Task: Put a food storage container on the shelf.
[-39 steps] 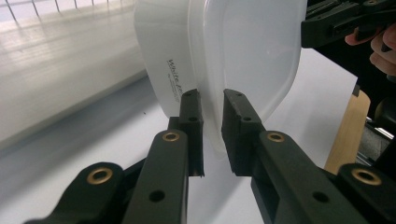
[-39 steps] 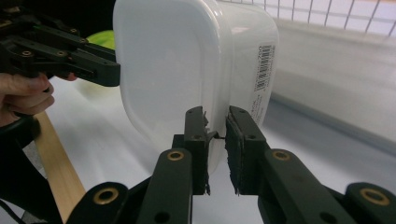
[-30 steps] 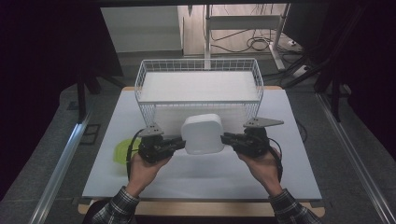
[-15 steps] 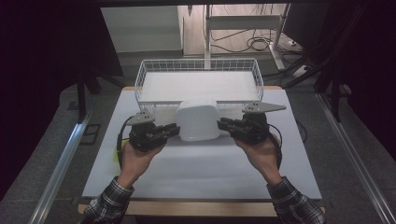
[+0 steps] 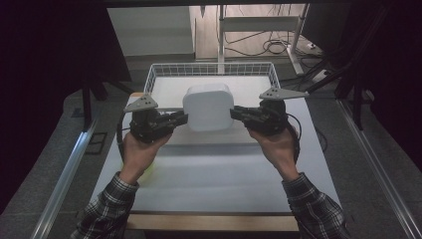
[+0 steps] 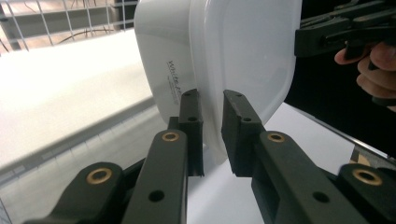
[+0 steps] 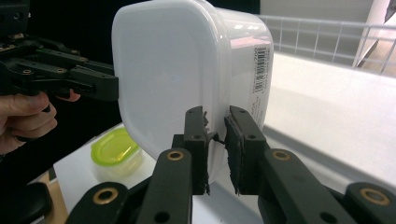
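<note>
A white lidded plastic container [image 5: 208,107] hangs in the air, tipped on edge, in front of the wire basket [image 5: 158,74]. My left gripper [image 5: 182,119] is shut on the rim at its left side, and my right gripper [image 5: 235,114] is shut on the rim at its right side. In the left gripper view the jaws pinch the lid edge of the container [image 6: 219,56], with the left gripper [image 6: 212,133] closed on it. In the right gripper view the right gripper [image 7: 215,149] clamps the same rim of the container [image 7: 173,74], whose barcode label faces right.
The white wire basket stands at the table's far edge with a white floor [image 7: 336,107]. A small tub with a yellow-green lid [image 7: 114,150] sits on the white table [image 5: 219,174] at the left, under the left hand. A metal rail [image 5: 64,169] runs along the table's left.
Both grippers have carried the container up and away from the person, toward the basket. It now hangs higher and closer to the basket's front wall.
</note>
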Motion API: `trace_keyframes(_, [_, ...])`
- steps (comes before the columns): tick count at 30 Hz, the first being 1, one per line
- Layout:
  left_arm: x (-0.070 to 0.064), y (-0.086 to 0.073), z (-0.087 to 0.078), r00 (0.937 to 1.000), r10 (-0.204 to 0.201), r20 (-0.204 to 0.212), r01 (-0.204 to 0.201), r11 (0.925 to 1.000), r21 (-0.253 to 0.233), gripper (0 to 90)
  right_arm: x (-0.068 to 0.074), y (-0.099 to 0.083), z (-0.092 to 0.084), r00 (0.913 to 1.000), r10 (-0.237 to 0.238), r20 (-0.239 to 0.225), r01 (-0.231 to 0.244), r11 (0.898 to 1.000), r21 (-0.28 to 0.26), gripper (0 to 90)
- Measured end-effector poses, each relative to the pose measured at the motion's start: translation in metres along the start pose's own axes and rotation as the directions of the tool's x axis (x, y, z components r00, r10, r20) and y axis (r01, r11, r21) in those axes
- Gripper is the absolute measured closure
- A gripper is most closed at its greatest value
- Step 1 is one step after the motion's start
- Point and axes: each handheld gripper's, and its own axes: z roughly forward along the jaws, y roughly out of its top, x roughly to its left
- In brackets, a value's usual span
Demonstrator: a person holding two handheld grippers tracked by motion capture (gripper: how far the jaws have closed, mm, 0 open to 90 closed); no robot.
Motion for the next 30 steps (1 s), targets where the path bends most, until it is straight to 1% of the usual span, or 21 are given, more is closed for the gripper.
trace_keyframes(3, [0.006,0.008,0.002,1.0,-0.01,0.001,0.01,0.9999,-0.003,79.4,-0.005,0.011,0.004,0.9999,0.007,0.008,-0.007,1.0,-0.008,79.1])
trace_keyframes(5, [0.009,0.012,0.004,0.9999,-0.012,-0.002,0.012,0.9999,-0.003,79.4,-0.005,0.013,0.005,0.9999,0.008,0.011,-0.008,1.0,-0.009,79.1])
trace_keyframes(9, [0.014,0.023,0.008,0.9998,-0.017,-0.014,0.017,0.9999,0.0,79.3,-0.012,0.023,0.011,0.9993,0.018,0.032,-0.018,1.0,-0.013,78.8])
trace_keyframes(11, [0.018,0.028,0.012,0.9997,-0.016,-0.02,0.017,0.9998,0.005,79.3,-0.013,0.024,0.012,0.9992,0.018,0.035,-0.018,1.0,-0.014,78.8])
trace_keyframes(15, [0.024,0.032,0.018,0.9995,-0.024,-0.022,0.024,0.9996,0.018,79.1,-0.02,0.028,0.019,0.998,0.036,0.053,-0.035,0.999,-0.007,78.7])
trace_keyframes(21, [0.03,0.034,0.027,0.9989,-0.039,-0.026,0.04,0.9989,0.026,78.9,-0.026,0.029,0.024,0.9967,0.043,0.07,-0.043,0.999,0.002,78.5])
trace_keyframes(30, [0.041,0.036,0.037,0.9974,-0.066,-0.028,0.067,0.9973,0.029,78.1,-0.034,0.03,0.033,0.9949,0.058,0.082,-0.06,0.998,0.014,77.9])
